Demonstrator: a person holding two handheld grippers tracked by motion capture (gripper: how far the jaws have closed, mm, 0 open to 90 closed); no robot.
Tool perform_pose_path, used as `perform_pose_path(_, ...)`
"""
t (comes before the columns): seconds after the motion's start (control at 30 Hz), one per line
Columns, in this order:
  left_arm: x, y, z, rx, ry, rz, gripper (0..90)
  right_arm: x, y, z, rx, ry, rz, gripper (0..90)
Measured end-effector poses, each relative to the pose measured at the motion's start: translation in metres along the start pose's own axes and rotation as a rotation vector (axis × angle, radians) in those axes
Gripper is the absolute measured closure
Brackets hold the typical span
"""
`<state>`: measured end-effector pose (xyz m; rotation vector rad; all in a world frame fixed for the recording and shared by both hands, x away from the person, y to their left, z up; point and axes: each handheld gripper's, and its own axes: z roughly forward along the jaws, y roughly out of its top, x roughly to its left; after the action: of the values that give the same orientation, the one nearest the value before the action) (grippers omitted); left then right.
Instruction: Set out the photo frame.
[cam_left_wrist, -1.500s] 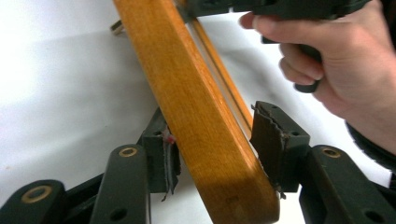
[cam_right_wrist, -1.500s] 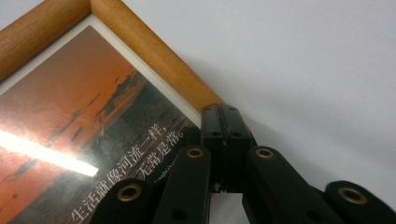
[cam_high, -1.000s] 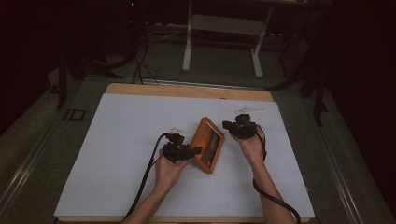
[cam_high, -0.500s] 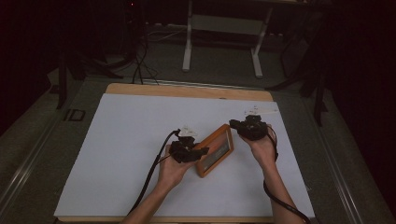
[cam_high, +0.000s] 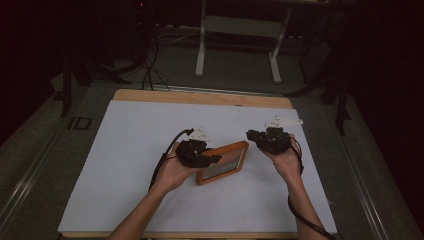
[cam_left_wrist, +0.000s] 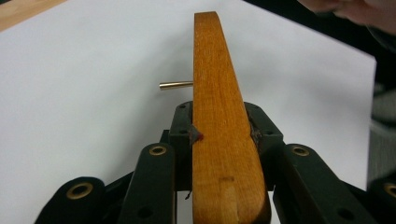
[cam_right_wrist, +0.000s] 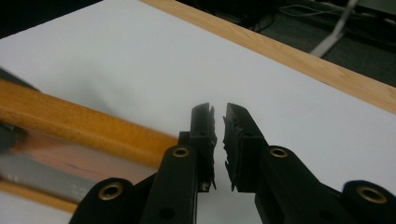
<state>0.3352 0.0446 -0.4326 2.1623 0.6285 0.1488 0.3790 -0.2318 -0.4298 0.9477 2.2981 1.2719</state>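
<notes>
1. Left gripper (cam_high: 212, 159) clamps the wooden frame (cam_high: 223, 162) by its edge, lifted over the white sheet (cam_high: 125, 150).
2. Right gripper (cam_right_wrist: 219, 119) has just been opening, a narrow gap, nothing between, beside the frame.

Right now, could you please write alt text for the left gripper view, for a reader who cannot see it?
The left gripper is clamped on the edge of a wooden frame, which stands edge-on between its two black jaws. A small brass pin sticks out from the frame's left side, above a white table cover.
</notes>
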Motion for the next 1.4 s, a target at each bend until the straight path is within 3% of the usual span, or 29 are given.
perform_pose_path(0.07, 0.0, 0.006, -0.005, 0.036, -0.031, 0.053, 69.1, 0.006, 0.0, -0.002, 0.001, 0.029, -0.042, 80.4)
perform_pose_path(0.23, 0.002, 0.01, -0.011, 0.07, -0.056, 0.09, 69.1, 0.015, 0.001, -0.004, -0.002, 0.076, -0.089, 79.9)
perform_pose_path(0.47, 0.005, 0.008, -0.012, 0.082, -0.078, 0.105, 68.9, 0.023, 0.0, -0.005, 0.018, 0.149, -0.143, 74.2)
perform_pose_path(0.7, 0.01, 0.01, -0.011, 0.092, -0.098, 0.108, 68.9, 0.028, -0.001, -0.007, 0.018, 0.239, -0.179, 60.4)
perform_pose_path(0.87, 0.01, 0.015, -0.01, 0.106, -0.111, 0.137, 68.9, 0.033, 0.001, -0.005, 0.043, 0.305, -0.226, 53.7)
perform_pose_path(1.03, 0.005, 0.024, -0.008, 0.151, -0.126, 0.222, 68.7, 0.042, 0.003, 0.003, 0.078, 0.366, -0.286, 49.0)
perform_pose_path(1.23, 0.0, 0.031, -0.005, 0.168, -0.133, 0.279, 68.6, 0.049, 0.003, 0.009, 0.125, 0.373, -0.357, 47.4)
perform_pose_path(1.4, -0.002, 0.034, -0.004, 0.175, -0.145, 0.293, 68.1, 0.051, 0.002, 0.008, 0.129, 0.368, -0.392, 51.9)
